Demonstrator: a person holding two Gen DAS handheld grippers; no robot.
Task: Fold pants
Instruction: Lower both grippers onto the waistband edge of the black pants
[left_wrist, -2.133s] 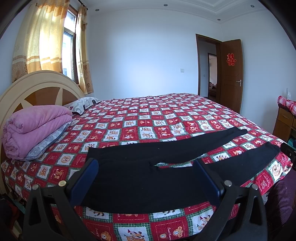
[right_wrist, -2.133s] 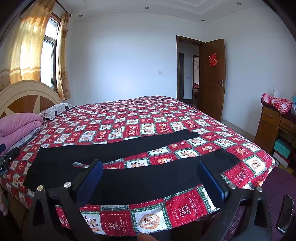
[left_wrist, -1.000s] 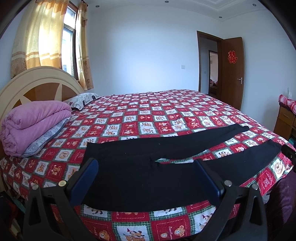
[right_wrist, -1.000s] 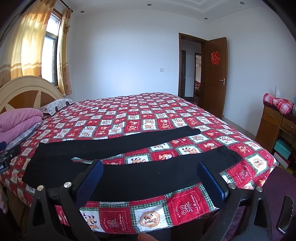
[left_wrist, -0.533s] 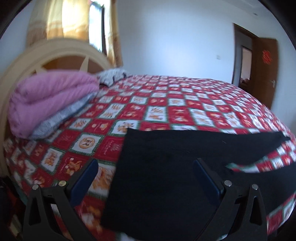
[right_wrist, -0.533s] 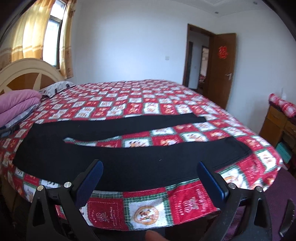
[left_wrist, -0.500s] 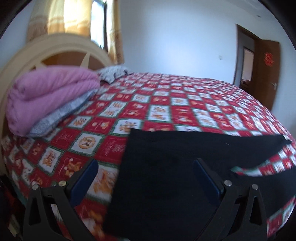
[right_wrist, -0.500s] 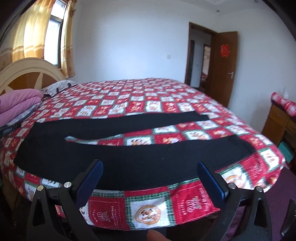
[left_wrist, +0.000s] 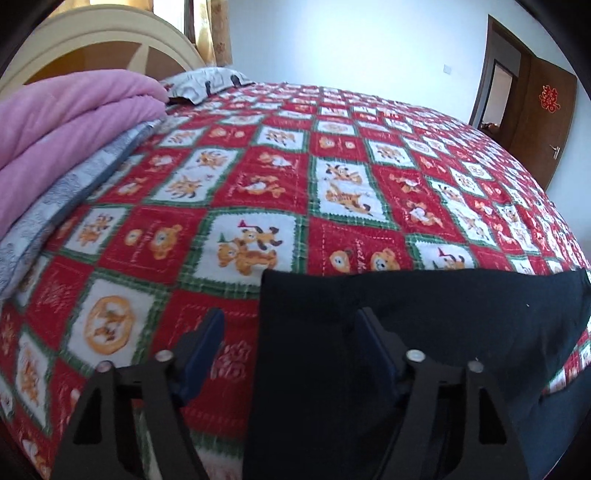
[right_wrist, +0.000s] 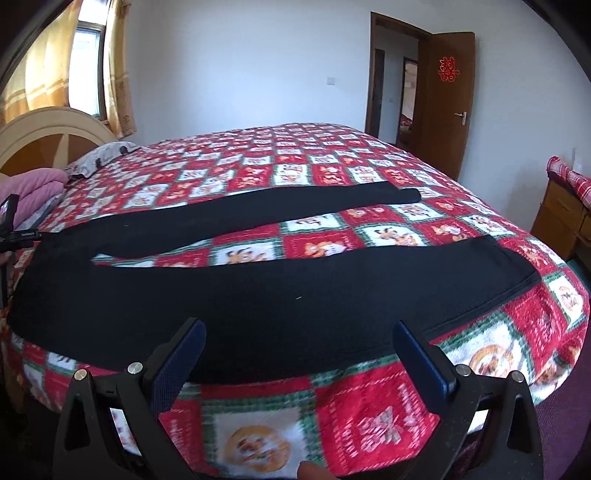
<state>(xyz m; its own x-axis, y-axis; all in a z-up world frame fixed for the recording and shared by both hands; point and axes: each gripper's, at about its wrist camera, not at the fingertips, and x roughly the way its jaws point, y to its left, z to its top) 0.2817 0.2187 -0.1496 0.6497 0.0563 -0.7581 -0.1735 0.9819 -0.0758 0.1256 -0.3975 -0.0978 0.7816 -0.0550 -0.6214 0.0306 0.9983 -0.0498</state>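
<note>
Black pants (right_wrist: 258, 295) lie flat across a red patchwork quilt (right_wrist: 295, 170), legs spread apart and pointing right. In the left wrist view the waistband end of the pants (left_wrist: 369, 369) fills the lower right. My left gripper (left_wrist: 290, 334) hangs low over the waistband's side edge, jaws closing. One finger (left_wrist: 205, 341) is over the quilt and the other is over black cloth, and no pad presses on the fabric. My right gripper (right_wrist: 301, 345) stands wide open just above the near leg's front edge, nothing between its fingers.
A folded pink blanket (left_wrist: 55, 129) and a pillow (left_wrist: 207, 81) lie by the cream headboard (left_wrist: 110, 48) on the left. A brown door (right_wrist: 447, 99) stands open at the back right. A wooden dresser (right_wrist: 561, 218) stands right of the bed.
My left gripper has swung left and down to the waistband's edge, and its jaws have narrowed. My right gripper has sunk closer to the near leg, still wide.
</note>
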